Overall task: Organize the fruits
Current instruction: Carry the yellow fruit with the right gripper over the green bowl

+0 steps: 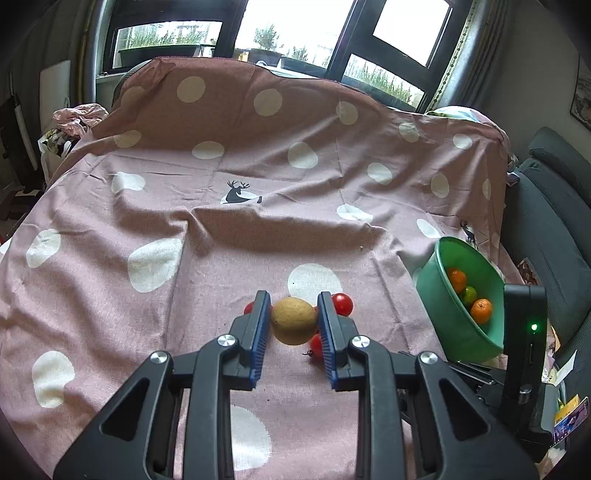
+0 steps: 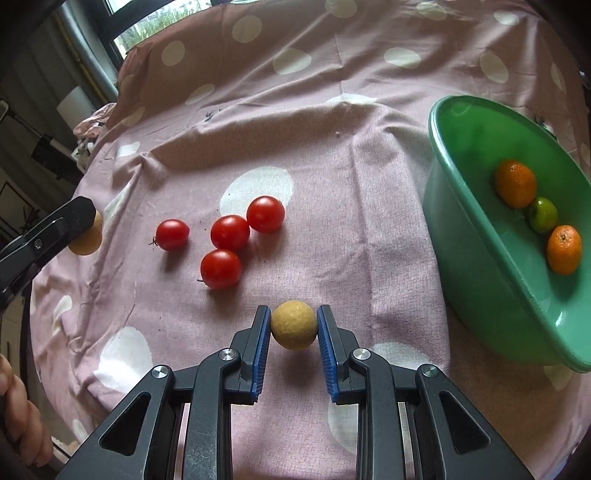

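Observation:
My left gripper [image 1: 294,314] is shut on a round yellow-brown fruit [image 1: 294,320], held just above the pink dotted cloth [image 1: 221,229]. My right gripper [image 2: 293,321] is shut on a second yellow-brown fruit [image 2: 293,325]. In the right wrist view the left gripper's finger [image 2: 70,218] and its fruit [image 2: 86,238] show at the left edge. Several red cherry tomatoes [image 2: 229,232] lie on the cloth [image 2: 332,166] between the two grippers; in the left wrist view the tomatoes [image 1: 341,303] are partly hidden behind the fingers. To the right, a green bowl [image 2: 461,177] holds two oranges [image 2: 515,183] and a small green fruit [image 2: 543,215].
The cloth covers a raised hump at the back, below a window [image 1: 258,33]. The green bowl [image 1: 443,332] stands near the cloth's right edge, beside a grey sofa [image 1: 554,221]. A black device with a green light [image 1: 524,332] rises at right. A person's hand [image 2: 18,413] shows at lower left.

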The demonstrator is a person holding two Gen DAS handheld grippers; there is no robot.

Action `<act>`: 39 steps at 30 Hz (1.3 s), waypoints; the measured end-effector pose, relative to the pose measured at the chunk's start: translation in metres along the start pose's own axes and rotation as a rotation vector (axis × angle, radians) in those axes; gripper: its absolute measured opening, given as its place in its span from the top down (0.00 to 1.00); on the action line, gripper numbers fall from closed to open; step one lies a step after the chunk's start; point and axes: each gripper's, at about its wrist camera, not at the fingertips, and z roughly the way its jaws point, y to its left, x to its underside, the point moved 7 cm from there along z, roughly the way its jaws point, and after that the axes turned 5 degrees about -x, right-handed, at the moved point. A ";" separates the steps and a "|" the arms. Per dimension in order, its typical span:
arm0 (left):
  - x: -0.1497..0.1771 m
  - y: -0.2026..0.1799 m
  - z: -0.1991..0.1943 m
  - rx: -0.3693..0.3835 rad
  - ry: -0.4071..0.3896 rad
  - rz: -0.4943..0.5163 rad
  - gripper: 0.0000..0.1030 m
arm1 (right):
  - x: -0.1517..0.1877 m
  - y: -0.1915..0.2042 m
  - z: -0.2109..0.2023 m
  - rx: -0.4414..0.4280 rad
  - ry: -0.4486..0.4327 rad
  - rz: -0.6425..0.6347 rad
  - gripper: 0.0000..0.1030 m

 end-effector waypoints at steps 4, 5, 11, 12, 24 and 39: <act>-0.002 -0.010 -0.009 0.019 -0.021 0.010 0.75 | -0.010 -0.001 -0.020 -0.015 -0.072 -0.002 0.74; -0.003 -0.013 -0.011 0.023 -0.027 0.013 0.75 | -0.013 -0.003 -0.026 -0.015 -0.091 -0.001 0.74; -0.009 -0.047 -0.021 0.058 -0.057 0.049 0.75 | -0.029 -0.017 -0.067 -0.013 -0.233 0.016 0.74; -0.010 -0.054 -0.022 0.070 -0.065 0.054 0.75 | -0.031 -0.021 -0.074 -0.015 -0.251 0.026 0.74; -0.009 -0.144 -0.008 0.220 -0.036 0.081 0.75 | -0.041 -0.108 -0.131 0.019 -0.395 0.246 0.74; 0.014 -0.218 0.028 0.284 0.054 0.175 0.75 | -0.024 -0.175 -0.132 -0.016 -0.355 0.443 0.74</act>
